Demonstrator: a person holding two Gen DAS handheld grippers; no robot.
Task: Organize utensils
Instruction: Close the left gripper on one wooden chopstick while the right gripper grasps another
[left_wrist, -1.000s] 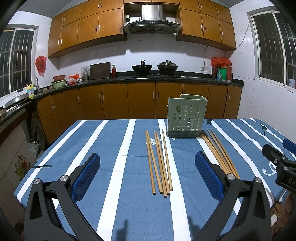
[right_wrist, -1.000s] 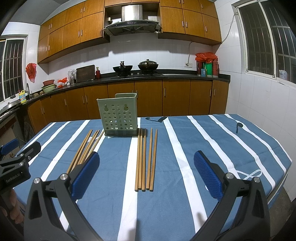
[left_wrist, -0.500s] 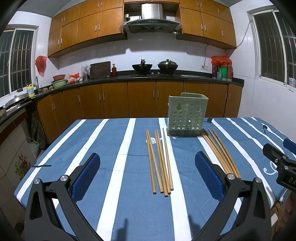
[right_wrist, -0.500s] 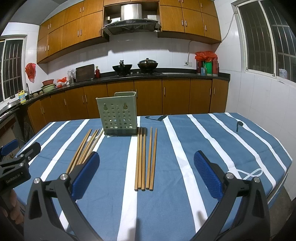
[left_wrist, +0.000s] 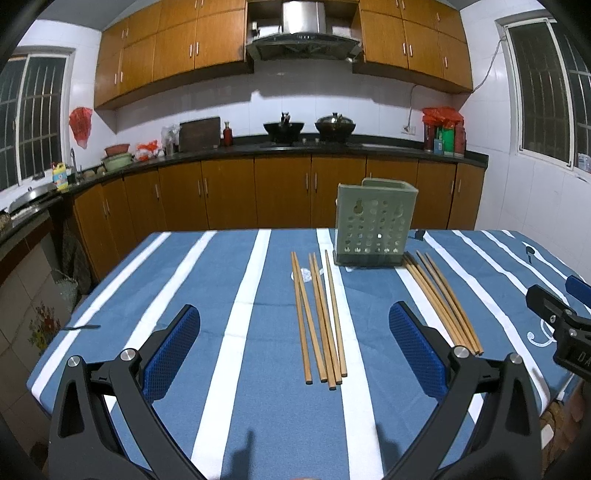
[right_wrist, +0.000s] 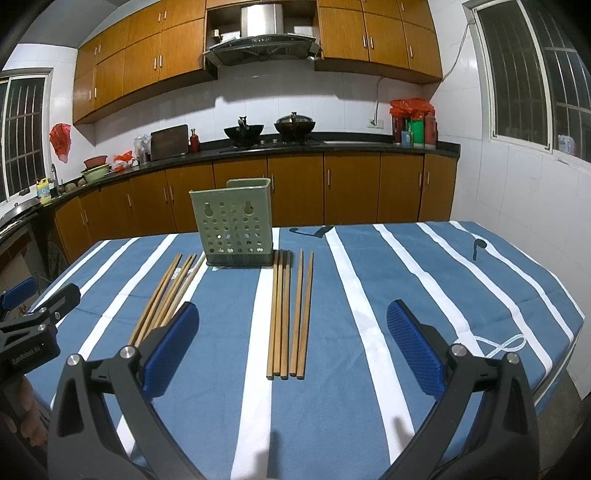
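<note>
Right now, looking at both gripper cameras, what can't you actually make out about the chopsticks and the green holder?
- Inside of the green holder: both views show only its perforated front wall, so its contents are hidden.
- Left chopstick group: in the right wrist view, a blue pad of the right gripper covers the near ends.
- Right chopstick group: in the left wrist view, the left gripper partly hides the near tips.
- Exact chopstick counts: sticks overlap.
</note>
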